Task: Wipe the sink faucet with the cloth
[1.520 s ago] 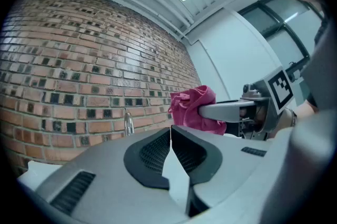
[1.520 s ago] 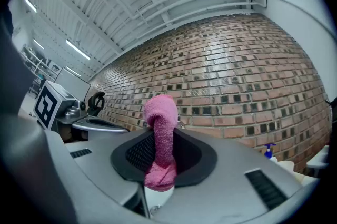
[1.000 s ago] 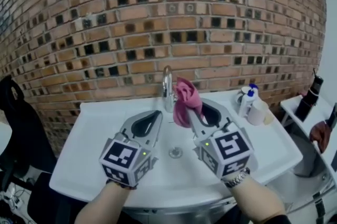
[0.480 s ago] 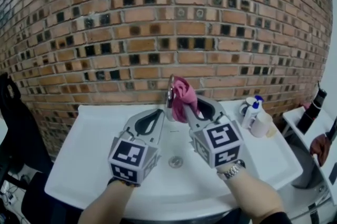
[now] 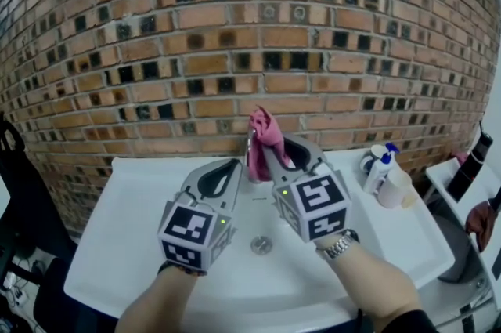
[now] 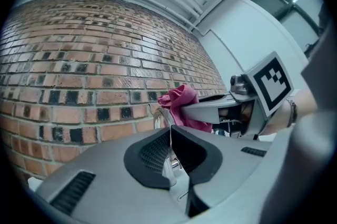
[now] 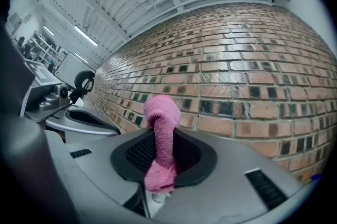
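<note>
at the sink (image 5: 109,237), my right gripper (image 5: 270,145) pinches the cloth (image 5: 264,129) at the faucet (image 5: 251,161) top, touching it i think; left gripper (image 5: 236,167) pressed shut, empty. wiping step; next needs strokes down the spout.

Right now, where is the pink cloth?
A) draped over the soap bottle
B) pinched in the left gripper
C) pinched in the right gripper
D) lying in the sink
C: the right gripper is shut on the cloth, which sticks up from between its jaws, while the left gripper is shut with nothing in it.
</note>
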Action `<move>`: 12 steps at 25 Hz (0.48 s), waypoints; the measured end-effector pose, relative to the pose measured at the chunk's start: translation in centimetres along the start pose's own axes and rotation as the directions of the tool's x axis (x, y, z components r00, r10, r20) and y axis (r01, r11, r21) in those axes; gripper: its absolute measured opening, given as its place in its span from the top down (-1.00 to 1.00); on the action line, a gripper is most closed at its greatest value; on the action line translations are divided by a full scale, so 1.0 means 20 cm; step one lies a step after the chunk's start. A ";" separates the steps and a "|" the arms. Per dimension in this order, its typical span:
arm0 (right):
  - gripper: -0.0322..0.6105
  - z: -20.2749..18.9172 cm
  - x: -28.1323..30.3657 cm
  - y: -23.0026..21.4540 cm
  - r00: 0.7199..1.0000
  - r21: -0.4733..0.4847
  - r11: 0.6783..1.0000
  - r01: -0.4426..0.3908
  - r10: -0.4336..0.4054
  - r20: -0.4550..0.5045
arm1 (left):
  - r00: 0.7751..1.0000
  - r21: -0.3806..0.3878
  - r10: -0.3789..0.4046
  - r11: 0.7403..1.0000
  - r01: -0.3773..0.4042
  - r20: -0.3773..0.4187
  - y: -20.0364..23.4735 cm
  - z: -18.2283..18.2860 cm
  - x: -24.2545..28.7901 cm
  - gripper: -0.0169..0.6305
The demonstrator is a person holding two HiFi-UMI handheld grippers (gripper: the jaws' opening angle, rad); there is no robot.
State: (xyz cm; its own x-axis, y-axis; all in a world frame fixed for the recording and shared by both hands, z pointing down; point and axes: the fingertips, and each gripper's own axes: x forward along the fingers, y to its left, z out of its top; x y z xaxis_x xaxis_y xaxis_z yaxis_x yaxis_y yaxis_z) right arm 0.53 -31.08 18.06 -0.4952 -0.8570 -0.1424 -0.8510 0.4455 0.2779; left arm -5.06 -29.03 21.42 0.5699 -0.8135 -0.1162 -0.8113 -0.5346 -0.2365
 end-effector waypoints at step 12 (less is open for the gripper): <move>0.67 0.00 0.16 -0.10 0.999 -0.005 0.999 0.034 -0.033 0.004 | 1.000 0.013 -0.025 1.000 0.025 0.003 0.05 -0.03 0.03 0.91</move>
State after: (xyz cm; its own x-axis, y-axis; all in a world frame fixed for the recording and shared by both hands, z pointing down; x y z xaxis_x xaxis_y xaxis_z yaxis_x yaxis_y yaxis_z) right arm 0.57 -34.73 17.10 -0.4670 -0.8705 -0.1550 -0.8662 0.4151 0.2782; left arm -5.61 -30.20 21.78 0.5902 -0.7992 -0.1135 -0.7952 -0.5514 -0.2522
